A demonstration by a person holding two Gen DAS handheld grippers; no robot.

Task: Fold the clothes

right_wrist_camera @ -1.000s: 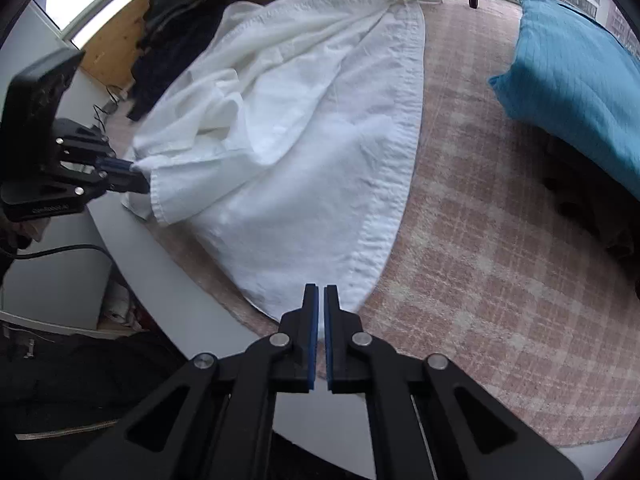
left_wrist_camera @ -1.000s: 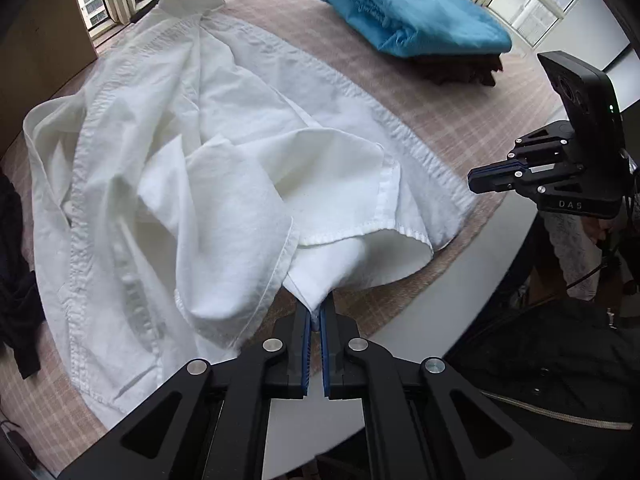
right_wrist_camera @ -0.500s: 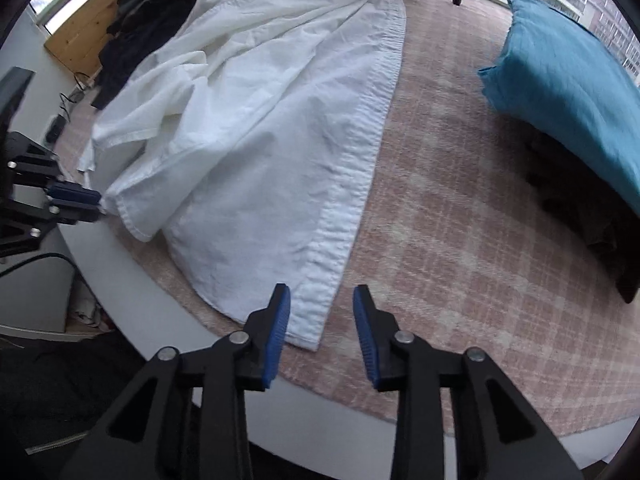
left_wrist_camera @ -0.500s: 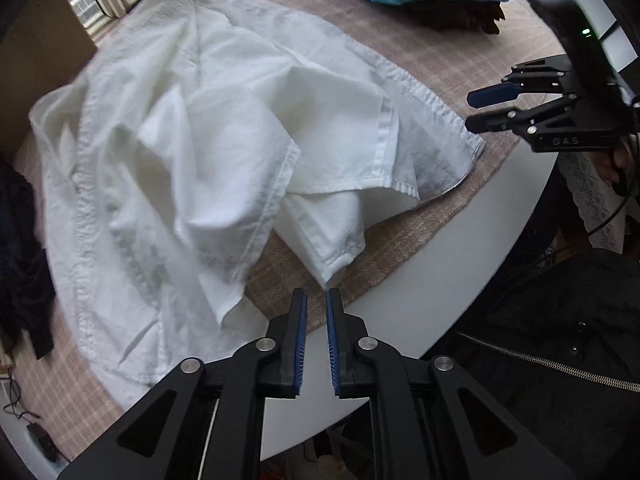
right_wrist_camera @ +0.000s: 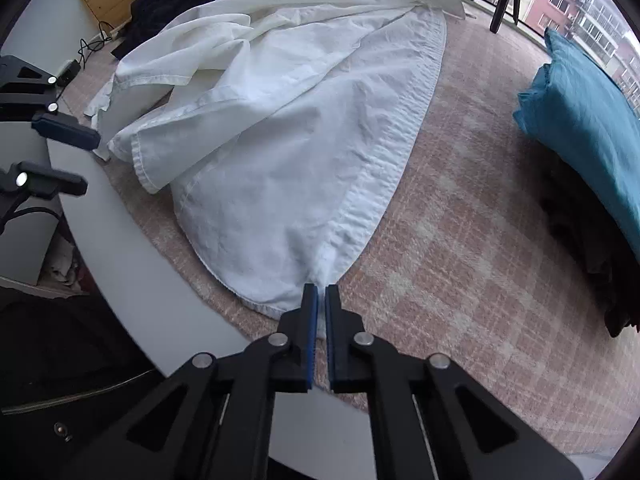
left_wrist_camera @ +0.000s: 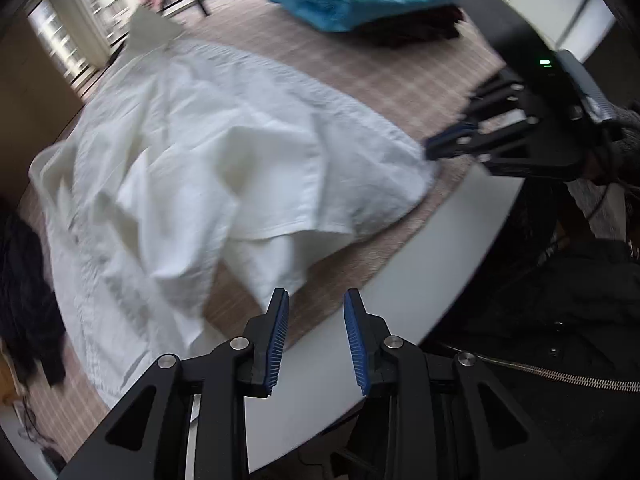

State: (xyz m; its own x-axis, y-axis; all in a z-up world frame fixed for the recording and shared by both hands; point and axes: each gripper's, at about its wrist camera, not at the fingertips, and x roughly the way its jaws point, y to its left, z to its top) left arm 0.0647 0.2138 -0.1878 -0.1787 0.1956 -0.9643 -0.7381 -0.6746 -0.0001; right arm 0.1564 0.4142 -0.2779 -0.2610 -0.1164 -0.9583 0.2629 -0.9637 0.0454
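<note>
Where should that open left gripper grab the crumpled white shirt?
Probably the loose hem corner of the white cotton shirt nearest the left gripper, approached from the table's front edge. That flap lies free on the plaid cloth, and the right gripper already pinches the other hem corner.

A: What is carrying everything?

B: A white table (right_wrist_camera: 132,264) is wearing a pink plaid cloth (right_wrist_camera: 460,248), its bare rim curving along the near edge.

A: And what is lying on that cloth?

B: A white shirt (right_wrist_camera: 304,112) is sprawling left, a folded teal garment (right_wrist_camera: 592,120) is resting far right, and dark clothes (right_wrist_camera: 160,4) are sitting far left.
</note>
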